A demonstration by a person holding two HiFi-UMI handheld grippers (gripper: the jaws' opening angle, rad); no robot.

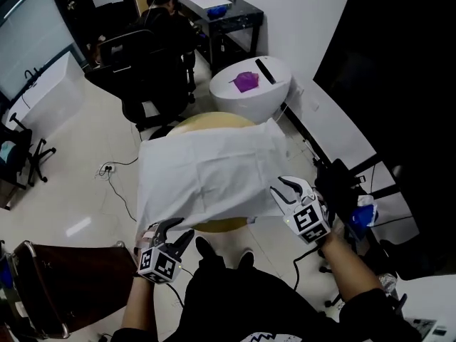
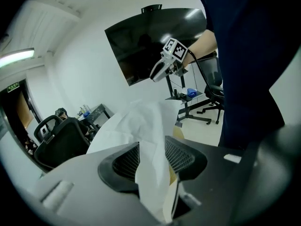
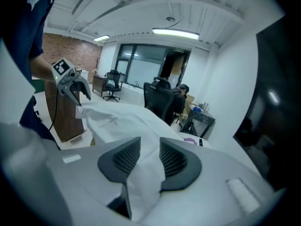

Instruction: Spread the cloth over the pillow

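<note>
A white cloth [image 1: 206, 169] hangs stretched over a round yellow pillow [image 1: 208, 120], whose rim shows at the far side and under the near hem. My left gripper [image 1: 174, 228] is shut on the cloth's near left corner, and in the left gripper view the fabric [image 2: 149, 140] is bunched between the left gripper's [image 2: 153, 159] pads. My right gripper [image 1: 276, 185] is shut on the near right corner, and the cloth [image 3: 141, 173] runs between the right gripper's [image 3: 149, 157] pads. Each gripper view shows the other gripper, the right one [image 2: 164, 67] and the left one [image 3: 70, 86], at the cloth's far corner.
A white round table [image 1: 274, 95] with a purple item [image 1: 246, 81] stands behind the pillow. A person sits in a black office chair [image 1: 146, 63] near a dark desk [image 1: 235, 16]. A brown cabinet [image 1: 71, 280] is at lower left and a black stand [image 1: 342, 184] at right. Cables [image 1: 114, 173] lie on the floor.
</note>
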